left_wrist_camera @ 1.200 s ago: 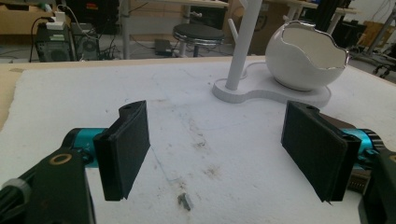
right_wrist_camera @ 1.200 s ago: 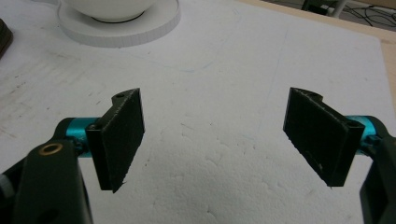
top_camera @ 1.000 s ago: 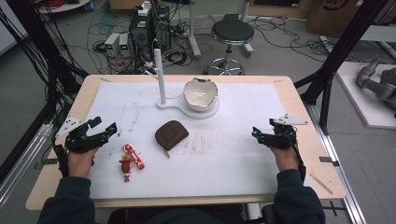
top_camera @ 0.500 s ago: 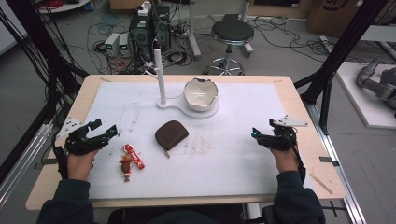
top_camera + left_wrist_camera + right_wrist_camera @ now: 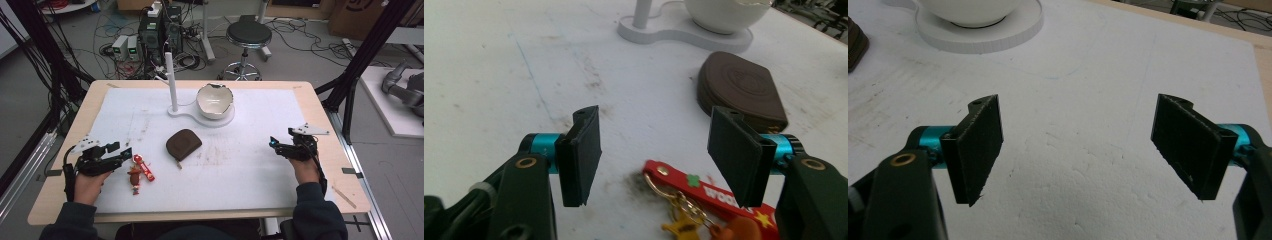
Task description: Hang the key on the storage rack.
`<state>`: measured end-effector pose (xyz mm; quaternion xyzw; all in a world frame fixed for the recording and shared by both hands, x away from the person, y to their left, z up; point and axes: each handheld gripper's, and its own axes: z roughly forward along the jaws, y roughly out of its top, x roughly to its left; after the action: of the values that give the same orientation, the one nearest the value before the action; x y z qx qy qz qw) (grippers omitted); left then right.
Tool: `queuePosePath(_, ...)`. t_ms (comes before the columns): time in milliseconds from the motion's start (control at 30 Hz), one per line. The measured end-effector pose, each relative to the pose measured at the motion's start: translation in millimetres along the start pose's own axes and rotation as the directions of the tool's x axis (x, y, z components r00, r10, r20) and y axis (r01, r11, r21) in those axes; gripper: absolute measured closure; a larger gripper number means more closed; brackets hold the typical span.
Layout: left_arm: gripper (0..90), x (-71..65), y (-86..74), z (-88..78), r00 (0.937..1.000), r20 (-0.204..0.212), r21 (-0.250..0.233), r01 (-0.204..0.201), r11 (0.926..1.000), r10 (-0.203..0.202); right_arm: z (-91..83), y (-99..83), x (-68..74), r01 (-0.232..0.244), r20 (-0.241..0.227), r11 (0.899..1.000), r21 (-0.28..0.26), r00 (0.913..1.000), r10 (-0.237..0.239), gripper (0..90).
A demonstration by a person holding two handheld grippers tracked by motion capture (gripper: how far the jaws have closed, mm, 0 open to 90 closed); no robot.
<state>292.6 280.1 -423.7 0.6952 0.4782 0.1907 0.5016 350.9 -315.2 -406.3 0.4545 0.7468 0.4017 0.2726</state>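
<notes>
A red keychain strap with small charms (image 5: 140, 172) (image 5: 696, 197) lies on the white mat, just right of my left gripper (image 5: 120, 153) (image 5: 654, 150), which stands open over it with nothing between its jaws. A brown leather pouch (image 5: 183, 144) (image 5: 739, 90) rests at the mat's middle. Behind it a white bowl (image 5: 215, 100) (image 5: 968, 10) sits on a white stand with an upright post (image 5: 171, 82). My right gripper (image 5: 278, 145) (image 5: 1078, 145) is open above bare mat at the right.
The white mat (image 5: 240, 170) covers most of the wooden table (image 5: 320, 100). Black frame poles (image 5: 360, 55) stand at the table's sides. A stool (image 5: 247, 35) and cabled equipment (image 5: 150, 35) stand on the floor beyond the far edge.
My left gripper has shifted slightly forward and right toward the keychain. The right gripper has barely moved.
</notes>
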Motion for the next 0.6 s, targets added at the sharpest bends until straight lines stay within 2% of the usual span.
queuePosePath(167,32.4,-11.3,-9.1,-7.0,1.0,-0.003,0.036,0.0,0.9994,0.0,0.1,-0.2,-1.0,-0.003,0.0,1.0,0.0,1.0,0.003,20.9)
queuePosePath(233,27.1,-19.0,-13.5,-5.8,0.9997,0.016,0.08,0.018,0.9966,-0.02,1.0,-0.1,-0.8,-0.001,-0.003,1.0,0.001,1.0,0.001,20.9)
queuePosePath(267,24.3,-19.0,-13.5,-5.8,0.9997,0.016,0.08,0.018,0.9966,-0.02,1.1,-0.1,-0.6,0.002,-0.004,1.0,0.001,1.0,-0.002,21.0)
queuePosePath(300,22.6,-26.8,-15.1,-1.9,0.9998,0.013,0.119,0.011,0.9928,-0.013,1.2,0.0,-0.2,0.002,-0.006,1.0,0.003,1.0,-0.002,21.0)
queuePosePath(333,22.6,-26.8,-15.1,-1.9,0.9998,0.013,0.119,0.011,0.9928,-0.013,1.2,0.0,-0.2,0.002,-0.006,1.0,0.003,1.0,-0.002,21.0)
queuePosePath(367,22.6,-31.3,-16.1,0.1,1.0,0.001,0.142,-0.006,0.9899,0.006,1.0,0.1,-0.4,0.004,-0.004,1.0,0.001,1.0,-0.004,21.0)
queuePosePath(400,22.6,-38.6,-18.9,2.8,0.9991,-0.013,0.192,-0.037,0.9806,0.04,0.9,0.1,-0.5,0.0,-0.005,1.0,0.001,1.0,0.0,21.0)
queuePosePath(433,22.6,-41.2,-20.3,3.6,0.9984,-0.019,0.214,-0.048,0.9756,0.054,0.8,0.0,-0.8,-0.001,-0.006,1.0,0.001,1.0,0.001,21.0)
queuePosePath(500,22.7,-42.4,-23.2,5.3,0.9966,-0.045,0.26,-0.055,0.9641,0.069,0.8,-0.3,-1.7,-0.004,-0.006,1.0,0.003,1.0,0.004,21.0)
queuePosePath(567,22.8,-39.0,-27.6,8.6,0.9965,-0.054,0.311,-0.044,0.9494,0.064,1.3,-0.4,-1.7,-0.008,-0.007,1.0,0.008,0.9999,0.008,21.0)
queuePosePath(600,22.7,-39.0,-27.6,8.6,0.9965,-0.054,0.311,-0.044,0.9494,0.064,1.9,-0.4,-1.6,-0.007,-0.008,1.0,0.008,0.9999,0.007,21.1)
